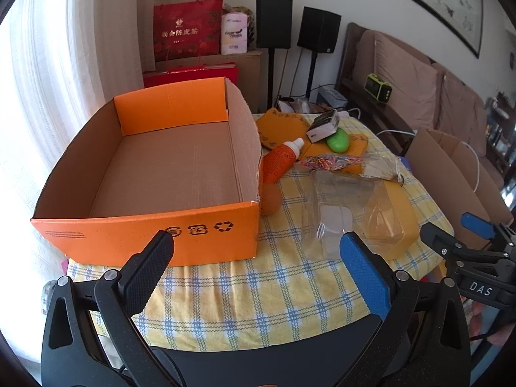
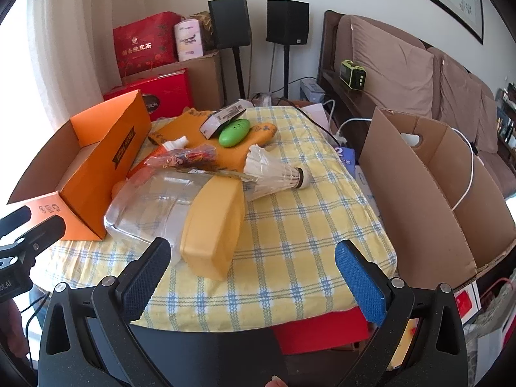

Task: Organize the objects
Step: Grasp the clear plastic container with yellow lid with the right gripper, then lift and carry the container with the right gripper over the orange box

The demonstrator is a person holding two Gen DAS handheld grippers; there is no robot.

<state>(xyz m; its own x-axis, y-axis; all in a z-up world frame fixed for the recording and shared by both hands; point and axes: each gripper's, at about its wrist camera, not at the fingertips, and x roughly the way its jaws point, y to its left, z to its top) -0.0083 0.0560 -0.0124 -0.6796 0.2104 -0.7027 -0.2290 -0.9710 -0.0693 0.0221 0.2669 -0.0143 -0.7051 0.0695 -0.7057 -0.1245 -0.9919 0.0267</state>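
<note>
Both the left gripper (image 1: pixel 256 250) and right gripper (image 2: pixel 253 254) gape, "DAS" tag (image 1: pixel 480 287) showing.

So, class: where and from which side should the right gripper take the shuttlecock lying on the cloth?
Probably the shuttlecock at its cork end, from above. It lies on its side, cork toward the open cloth, feathers against the clutter; the right gripper is open.

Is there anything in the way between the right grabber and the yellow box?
Nothing visible blocks it. The right gripper is open, and the yellow box lies just ahead of it on the checkered cloth, slightly left. A clear plastic container leans against the box's far left side, not in the path.
</note>
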